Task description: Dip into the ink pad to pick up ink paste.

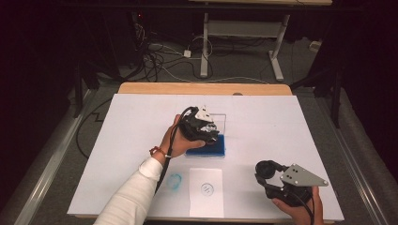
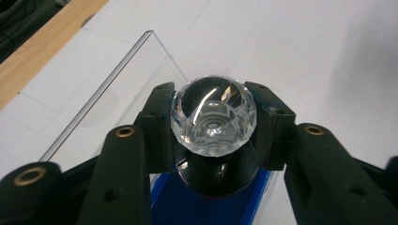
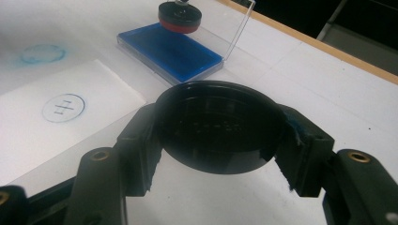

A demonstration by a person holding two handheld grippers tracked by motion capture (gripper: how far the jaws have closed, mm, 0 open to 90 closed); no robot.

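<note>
My left gripper [image 1: 204, 129] is shut on the faceted clear knob [image 2: 213, 115] of a round stamp. The stamp's black and red base [image 3: 179, 16] hangs just over the far end of a blue ink pad [image 1: 211, 149] in a clear case with its lid [image 2: 108, 84] standing open. Whether the base touches the pad I cannot tell. At the near right of the table, my right gripper [image 1: 267, 171] is shut on a black round cap [image 3: 218, 126], held a little above the white surface. A paper slip [image 1: 205, 190] near the front edge bears a blue circular stamp mark [image 3: 63, 108].
A faint blue ring smudge [image 1: 174, 180] marks the white table cover left of the slip. The wooden table edge [image 1: 204, 88] runs along the far side. Beyond it are cables and the legs of another table [image 1: 204, 56] on the floor.
</note>
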